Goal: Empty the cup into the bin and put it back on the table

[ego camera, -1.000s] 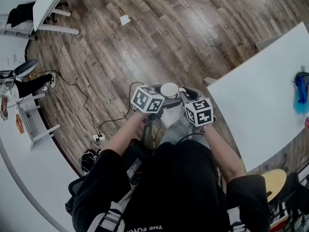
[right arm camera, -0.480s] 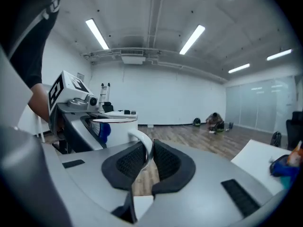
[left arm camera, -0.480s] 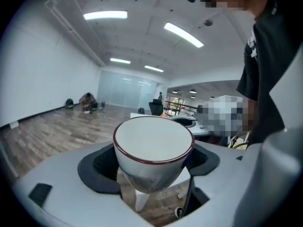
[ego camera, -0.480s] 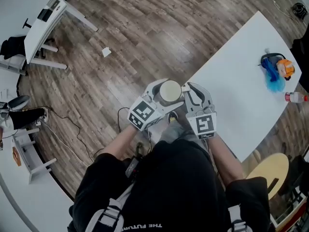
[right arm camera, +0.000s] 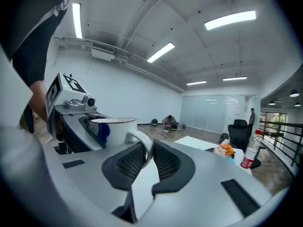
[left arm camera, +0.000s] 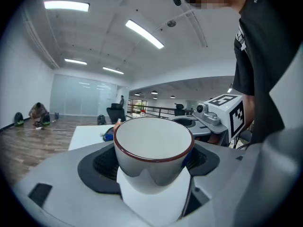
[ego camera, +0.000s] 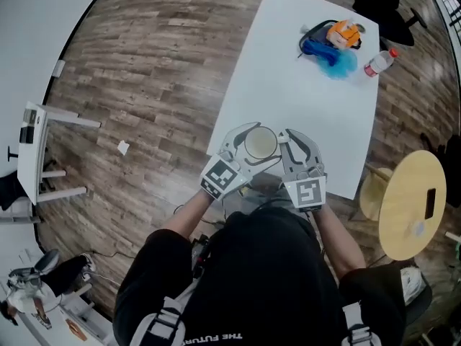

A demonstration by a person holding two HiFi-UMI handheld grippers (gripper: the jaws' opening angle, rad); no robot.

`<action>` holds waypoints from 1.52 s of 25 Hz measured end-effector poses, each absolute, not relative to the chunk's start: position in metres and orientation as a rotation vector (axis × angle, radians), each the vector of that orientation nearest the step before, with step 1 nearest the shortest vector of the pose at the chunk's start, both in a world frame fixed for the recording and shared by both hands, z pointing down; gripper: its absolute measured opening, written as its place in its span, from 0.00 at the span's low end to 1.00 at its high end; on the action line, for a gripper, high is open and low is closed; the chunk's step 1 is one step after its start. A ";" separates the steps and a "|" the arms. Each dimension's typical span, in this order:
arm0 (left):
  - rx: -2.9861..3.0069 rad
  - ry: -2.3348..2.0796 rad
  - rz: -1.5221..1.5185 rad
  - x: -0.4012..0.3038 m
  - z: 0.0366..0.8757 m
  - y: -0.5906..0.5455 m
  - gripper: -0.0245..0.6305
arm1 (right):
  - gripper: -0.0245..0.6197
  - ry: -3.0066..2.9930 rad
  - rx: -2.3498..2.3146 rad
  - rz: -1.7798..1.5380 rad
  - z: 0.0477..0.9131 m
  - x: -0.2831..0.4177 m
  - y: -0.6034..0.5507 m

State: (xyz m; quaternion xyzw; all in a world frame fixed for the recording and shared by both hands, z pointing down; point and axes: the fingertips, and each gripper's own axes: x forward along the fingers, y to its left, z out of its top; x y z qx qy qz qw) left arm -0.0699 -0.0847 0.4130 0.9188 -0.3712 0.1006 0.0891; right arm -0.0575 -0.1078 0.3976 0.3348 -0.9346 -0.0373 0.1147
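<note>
Having swung from over the floor [ego camera: 144, 85] to the worktop's [ego camera: 302, 71] near edge, carrying the cup [ego camera: 260, 143] upright, seemingly empty, clasped round its body by the left fingers [left arm camera: 102, 167], pinched at its handle by the right fingers [right arm camera: 168, 162], likely just needing setting down.

Head view: high above cup [ego camera: 260, 143], facing steeply down, cup mid-frame, table [ego camera: 288, 85] stretching beyond cup. Left gripper view: right up against cup, low, facing about level, cup body fills centre. Right gripper view: right up against cup handle, about level, cup left of centre. Shared: cup in all three; bottle [ego camera: 379, 62] far beyond cup in head and right gripper views.
</note>
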 end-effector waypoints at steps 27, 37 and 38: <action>2.838 -0.633 0.588 0.091 0.570 -0.111 0.66 | 0.12 -2.490 1.369 0.211 0.566 0.111 -0.131; 2.901 -0.629 0.587 0.090 0.574 -0.108 0.66 | 0.13 -2.507 1.312 0.283 0.574 0.111 -0.127; 2.903 -0.625 0.601 0.090 0.575 -0.107 0.66 | 0.13 -2.509 1.293 0.289 0.574 0.110 -0.126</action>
